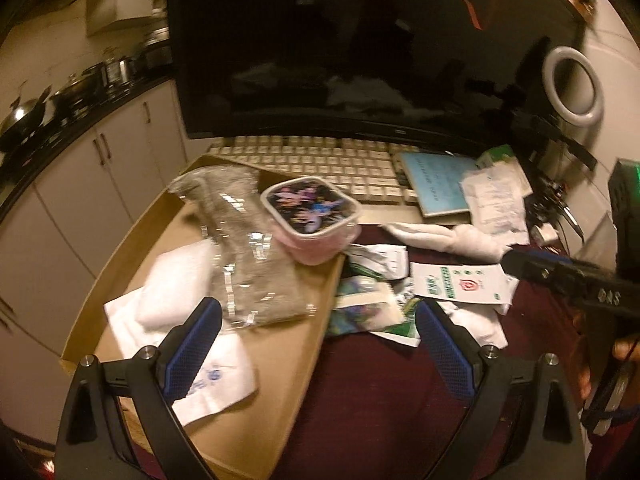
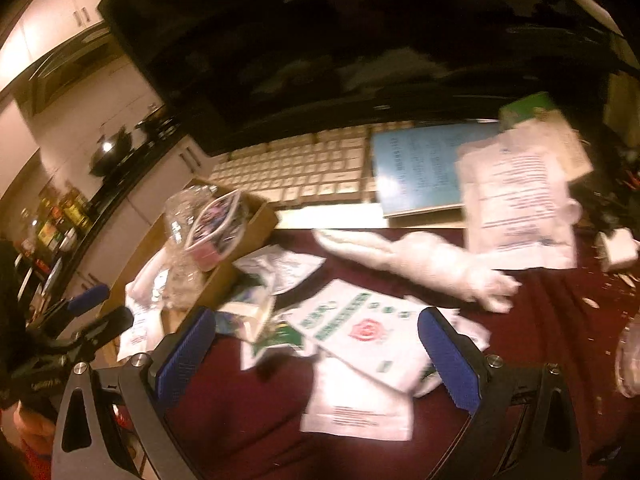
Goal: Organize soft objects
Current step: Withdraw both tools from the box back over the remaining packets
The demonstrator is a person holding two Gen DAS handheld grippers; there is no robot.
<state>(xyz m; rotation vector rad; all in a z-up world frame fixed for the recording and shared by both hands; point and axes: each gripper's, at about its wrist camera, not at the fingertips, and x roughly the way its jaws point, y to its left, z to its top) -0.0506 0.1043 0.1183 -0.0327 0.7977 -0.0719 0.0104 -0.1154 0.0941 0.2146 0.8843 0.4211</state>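
My left gripper (image 1: 320,340) is open and hovers over the right edge of a shallow cardboard box (image 1: 132,224). In the box lie a clear crinkled plastic bag (image 1: 240,240), a white soft pad (image 1: 176,284), a white tissue with blue print (image 1: 216,380) and a pink lidded container (image 1: 312,216). My right gripper (image 2: 316,340) is open above white packets with green and red print (image 2: 360,328) on the maroon cloth. Beyond them lies a white fluffy cloth (image 2: 424,260). In the left wrist view the right gripper (image 1: 560,276) comes in from the right, its tip close to the fluffy cloth (image 1: 452,238).
A dark monitor (image 1: 360,40) stands at the back with a white keyboard (image 1: 320,164) under it. A blue booklet (image 1: 436,180) and printed sheets (image 2: 516,200) lie at the right. A ring light (image 1: 572,84) stands far right. A kitchen counter with pots (image 1: 60,100) runs along the left.
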